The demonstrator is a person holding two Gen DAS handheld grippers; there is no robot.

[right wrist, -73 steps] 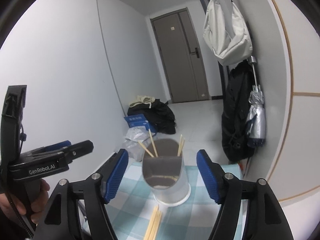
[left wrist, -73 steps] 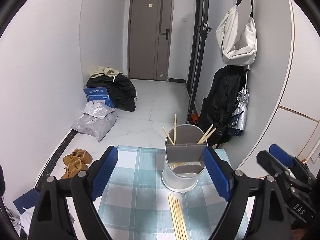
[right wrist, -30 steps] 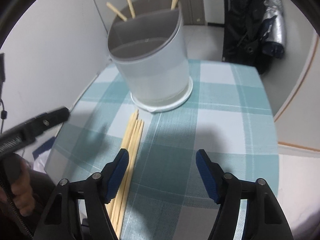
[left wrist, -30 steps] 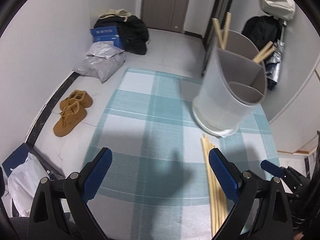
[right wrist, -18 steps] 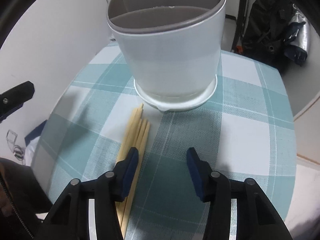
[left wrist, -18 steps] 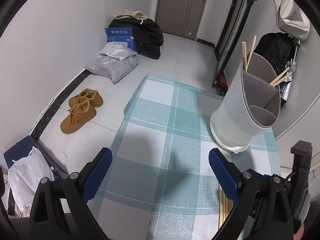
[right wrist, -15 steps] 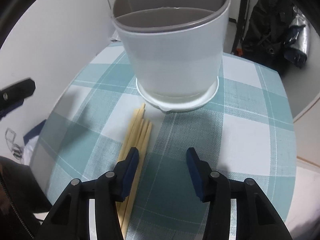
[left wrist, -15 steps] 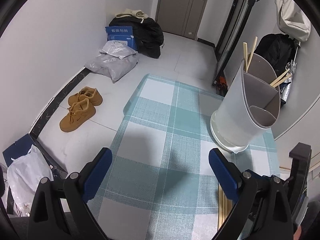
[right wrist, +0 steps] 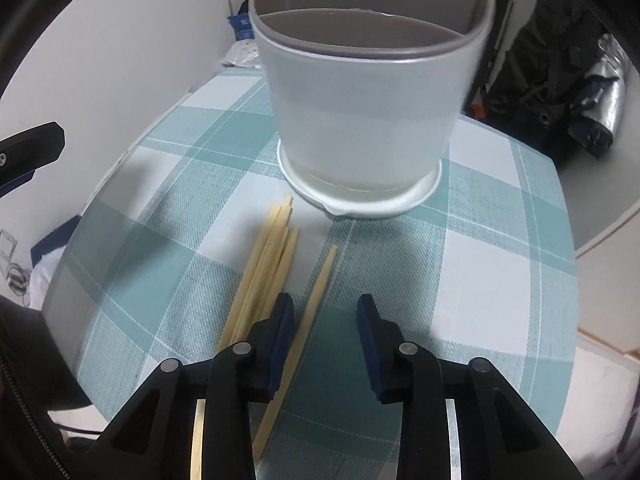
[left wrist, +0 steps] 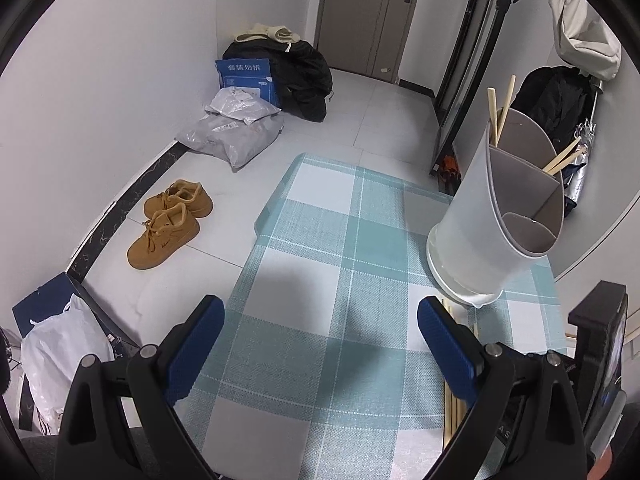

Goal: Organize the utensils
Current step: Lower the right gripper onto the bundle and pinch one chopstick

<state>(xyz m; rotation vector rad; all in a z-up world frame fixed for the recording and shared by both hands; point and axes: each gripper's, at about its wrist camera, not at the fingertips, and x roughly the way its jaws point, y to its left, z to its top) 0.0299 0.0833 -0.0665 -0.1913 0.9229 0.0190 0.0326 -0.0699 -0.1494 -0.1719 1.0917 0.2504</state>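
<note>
A white utensil holder (right wrist: 368, 92) with grey dividers stands on the teal checked cloth (right wrist: 500, 272); it also shows in the left wrist view (left wrist: 496, 220) with chopsticks (left wrist: 500, 108) standing in its far compartments. A bundle of wooden chopsticks (right wrist: 268, 264) lies on the cloth in front of it, and one chopstick (right wrist: 308, 320) lies apart to the right. My right gripper (right wrist: 326, 320) is open and low over the cloth, with that single chopstick between its fingers. My left gripper (left wrist: 320, 344) is open and empty above the cloth's left part.
The table edge curves close on the left and right. Below it on the floor are brown shoes (left wrist: 168, 220), grey parcels (left wrist: 236, 136), a blue box (left wrist: 248, 76) and dark bags (left wrist: 304, 76). A dark jacket (right wrist: 536, 72) hangs at the right wall.
My right gripper has moved down and forward to the loose chopsticks and narrowed its opening. One chopstick now lies apart from the bundle. The left gripper has barely moved.
</note>
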